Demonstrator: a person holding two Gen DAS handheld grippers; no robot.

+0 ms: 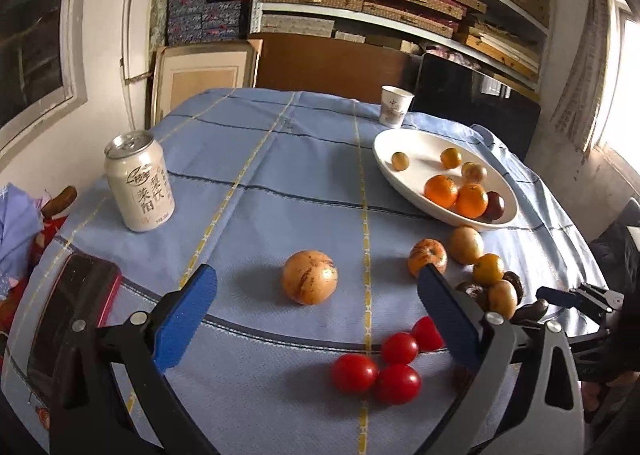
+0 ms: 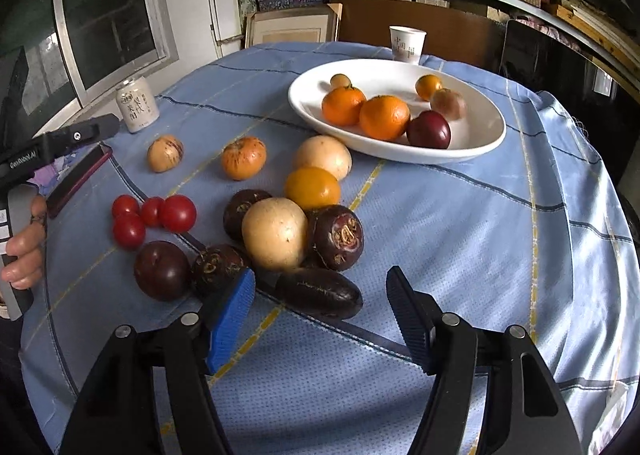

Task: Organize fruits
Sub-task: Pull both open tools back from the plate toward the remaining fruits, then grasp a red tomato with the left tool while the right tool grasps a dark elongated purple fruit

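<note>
My left gripper (image 1: pixel 316 271) is open over the blue cloth, and a striped yellow fruit (image 1: pixel 310 277) lies just ahead between its fingertips, untouched. Several cherry tomatoes (image 1: pixel 376 369) sit near its right finger. My right gripper (image 2: pixel 320 273) is open too. A dark elongated fruit (image 2: pixel 320 297) lies between its tips, clear of both pads. Behind it is a pile of dark round fruits (image 2: pixel 336 237), a pale yellow fruit (image 2: pixel 276 233) and an orange-yellow one (image 2: pixel 312 187). The white bowl (image 2: pixel 480 127) holds oranges (image 2: pixel 384 117), a dark plum (image 2: pixel 428 129) and small fruits.
A drink can (image 1: pixel 140 187) stands at the left and a paper cup (image 1: pixel 395 105) behind the bowl (image 1: pixel 420 151). A phone in a red case (image 1: pixel 72 319) lies by the left table edge. A hand (image 2: pixel 24 251) holds the left gripper's handle. Shelves of boxes fill the back wall.
</note>
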